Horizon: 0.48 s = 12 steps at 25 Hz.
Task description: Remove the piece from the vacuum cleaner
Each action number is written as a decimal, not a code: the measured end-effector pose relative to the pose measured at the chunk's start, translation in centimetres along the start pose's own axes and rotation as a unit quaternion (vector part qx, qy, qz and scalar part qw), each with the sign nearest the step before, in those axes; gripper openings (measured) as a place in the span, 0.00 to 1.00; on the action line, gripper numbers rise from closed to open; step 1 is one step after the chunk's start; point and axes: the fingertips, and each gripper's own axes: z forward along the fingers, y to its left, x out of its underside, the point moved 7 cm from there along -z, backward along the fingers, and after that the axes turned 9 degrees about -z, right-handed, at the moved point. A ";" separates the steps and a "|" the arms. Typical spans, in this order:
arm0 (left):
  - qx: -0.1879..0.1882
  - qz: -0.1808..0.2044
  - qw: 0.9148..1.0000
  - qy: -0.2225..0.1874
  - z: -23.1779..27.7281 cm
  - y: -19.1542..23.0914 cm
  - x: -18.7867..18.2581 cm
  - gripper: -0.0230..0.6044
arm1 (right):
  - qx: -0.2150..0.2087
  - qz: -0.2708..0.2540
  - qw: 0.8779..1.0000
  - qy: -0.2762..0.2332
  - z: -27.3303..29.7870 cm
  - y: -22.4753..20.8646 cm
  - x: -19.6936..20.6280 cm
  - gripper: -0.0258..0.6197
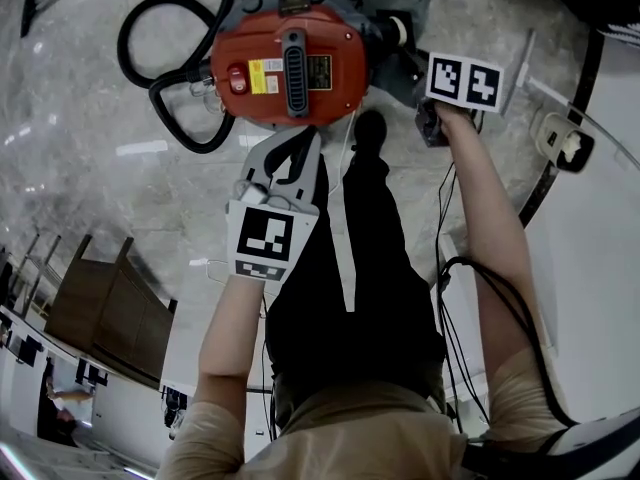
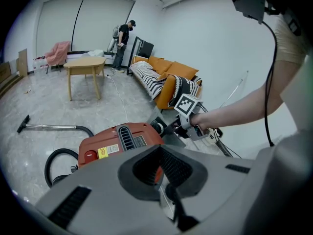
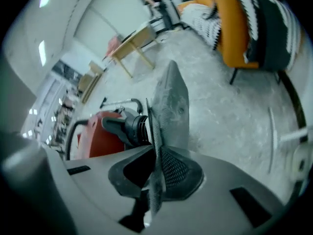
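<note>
The right tool (image 3: 157, 173) is clamped nearly closed on the lower edge of a thin, dusty grey flat piece (image 3: 171, 106). It grips the piece edge-on, so the panel stands up out of the jaws. The piece sits at the far right side of the round red canister vacuum cleaner (image 1: 290, 63), its near edge against the machine's black ribbed port (image 3: 131, 127). It appears to be attached there, so the removal looks to be in hand but not finished.

The left tool (image 1: 288, 158), jaws parted and holding nothing, hovers at the vacuum cleaner's near rim. It is likely placed there to steady the body when the piece is pulled, though whether it touches the casing cannot be told. A black hose (image 1: 165, 78) loops off the vacuum cleaner's left side across the grey marble floor (image 1: 90, 148). The narrow grip on the panel's edge suggests a pull straight away from the port.
</note>
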 end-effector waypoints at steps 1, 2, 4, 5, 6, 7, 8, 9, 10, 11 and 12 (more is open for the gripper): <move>0.000 0.000 1.000 0.001 0.0 0.0 0.1 0.04 | 0.018 -0.052 0.998 0.012 0.0 0.3 -0.1 0.09; 0.000 0.000 1.000 0.003 0.1 -0.1 0.2 0.04 | 0.034 -0.097 0.995 0.020 0.0 0.6 -0.2 0.09; 0.002 0.001 1.000 0.004 0.2 -0.3 0.3 0.04 | 0.059 -0.171 0.983 0.030 0.0 1.0 -0.3 0.09; 0.003 0.001 1.000 0.005 0.2 -0.5 0.3 0.04 | 0.071 -0.207 0.975 0.033 -0.1 1.0 -0.3 0.09; 0.005 0.002 1.000 0.005 0.2 -0.5 0.3 0.04 | 0.083 -0.244 0.965 0.037 -0.1 1.1 -0.1 0.09; 0.005 0.002 1.000 0.005 0.2 -0.6 0.4 0.04 | 0.094 -0.278 0.955 0.041 0.0 1.2 0.0 0.09; 0.005 0.003 1.000 0.006 0.2 -0.6 0.4 0.04 | 0.101 -0.303 0.946 0.044 0.0 1.2 0.2 0.09; 0.005 0.003 1.000 0.006 0.2 -0.5 0.4 0.04 | 0.106 -0.317 0.941 0.045 0.1 1.2 0.4 0.09; 0.004 0.003 1.000 0.006 0.2 -0.4 0.4 0.04 | 0.109 -0.323 0.939 0.043 0.1 1.2 0.5 0.09; 0.004 0.002 1.000 0.006 0.2 -0.4 0.4 0.04 | 0.113 -0.329 0.937 0.041 0.1 1.2 0.6 0.09; 0.003 0.002 1.000 0.005 0.2 -0.4 0.4 0.04 | 0.121 -0.341 0.931 0.040 0.2 1.3 0.6 0.09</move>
